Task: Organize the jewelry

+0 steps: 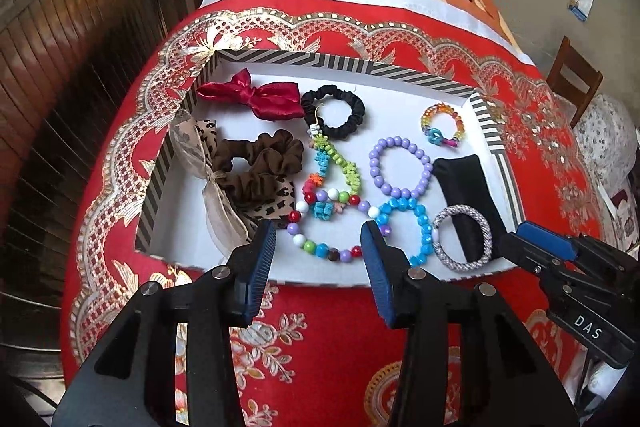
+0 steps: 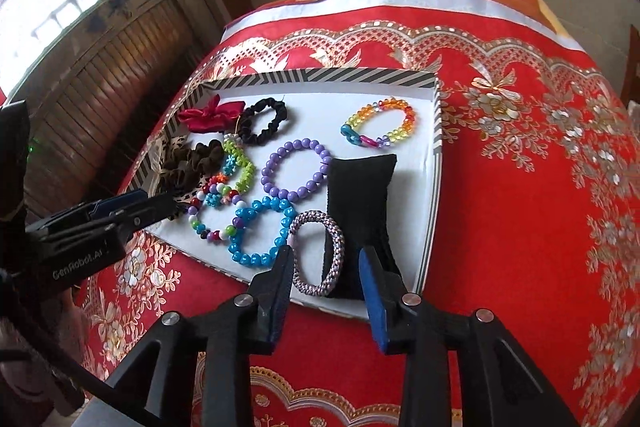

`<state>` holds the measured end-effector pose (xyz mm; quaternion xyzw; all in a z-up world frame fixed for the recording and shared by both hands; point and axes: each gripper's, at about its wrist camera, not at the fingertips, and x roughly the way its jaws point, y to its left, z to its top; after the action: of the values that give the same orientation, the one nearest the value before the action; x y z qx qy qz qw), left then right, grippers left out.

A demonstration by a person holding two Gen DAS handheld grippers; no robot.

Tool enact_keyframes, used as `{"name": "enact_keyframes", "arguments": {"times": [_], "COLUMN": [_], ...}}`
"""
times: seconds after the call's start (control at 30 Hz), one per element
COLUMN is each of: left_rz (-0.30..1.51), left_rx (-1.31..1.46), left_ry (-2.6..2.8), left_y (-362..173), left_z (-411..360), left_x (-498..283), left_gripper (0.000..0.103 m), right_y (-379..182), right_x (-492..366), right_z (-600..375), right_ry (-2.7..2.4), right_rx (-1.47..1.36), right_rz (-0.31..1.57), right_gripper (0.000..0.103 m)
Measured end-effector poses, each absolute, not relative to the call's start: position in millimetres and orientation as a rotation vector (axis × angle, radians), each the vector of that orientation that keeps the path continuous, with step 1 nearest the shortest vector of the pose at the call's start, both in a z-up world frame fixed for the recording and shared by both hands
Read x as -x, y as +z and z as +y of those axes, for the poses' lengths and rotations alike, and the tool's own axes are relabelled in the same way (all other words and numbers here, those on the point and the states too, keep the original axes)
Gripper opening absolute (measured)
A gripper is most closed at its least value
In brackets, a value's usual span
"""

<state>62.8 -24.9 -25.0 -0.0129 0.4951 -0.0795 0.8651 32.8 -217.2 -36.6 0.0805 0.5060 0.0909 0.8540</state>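
Both grippers hovered with fingers spread and empty at the near edge of the box (image 1: 486,131) on the bed. The right gripper (image 2: 325,281) faced the woven bracelet (image 2: 316,253); next seemed closing onto it.

The left gripper (image 1: 320,247) is matte black plastic, each finger faced with a ribbed blue pad (image 1: 262,267) and pinned by round silver screws (image 1: 221,271). The right gripper (image 2: 324,269) matches it: black angular linkages, blue pads (image 2: 370,291), silver pivot pins (image 2: 410,299). Seen from its partner's camera, the right unit's side carries white lettering reading "DAS"; the left unit's side bears white text that appears to read "GenRobot.AI", though the print is blurred.
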Motion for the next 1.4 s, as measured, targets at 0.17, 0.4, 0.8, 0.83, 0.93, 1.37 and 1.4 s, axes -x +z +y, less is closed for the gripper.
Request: {"name": "enact_keyframes", "arguments": {"times": [0.17,0.4,0.8,0.83,0.93,1.37,1.4], "left_rz": [1.007,0.928,0.807,0.802,0.789,0.731,0.728], "left_rx": [0.030,0.003,-0.028,-0.029,-0.024,-0.038,-0.038], "left_ry": [-0.150,-0.114,-0.035,-0.032,-0.023,-0.005,-0.006], "left_y": [-15.2,8.5,44.1,45.8,50.8,68.6,69.7], "left_z": [-25.5,-23.7,-17.1,-17.1,-16.4,-22.3,-22.8], "left_x": [-51.9,-33.0,-0.6,1.3,6.8,22.0,22.6], "left_gripper": [0.044,0.044,0.044,0.044,0.044,0.044,0.044], "right_y": [-29.4,-9.1,24.1,25.7,30.0,48.2,49.6], "right_x": [-24.2,-13.2,6.4,7.9,12.6,25.5,26.3], "right_z": [-210.1,-197.8,-182.9,-182.4,-181.9,-183.4,-183.7], "right_ry": [0.175,0.171,0.171,0.170,0.173,0.173,0.173], "right_rx": [-0.151,-0.133,-0.106,-0.105,-0.105,-0.099,-0.099], "right_rz": [1.038,0.971,0.878,0.874,0.867,0.824,0.820], "right_gripper": [0.032,0.038,0.041,0.041,0.041,0.042,0.042]}}
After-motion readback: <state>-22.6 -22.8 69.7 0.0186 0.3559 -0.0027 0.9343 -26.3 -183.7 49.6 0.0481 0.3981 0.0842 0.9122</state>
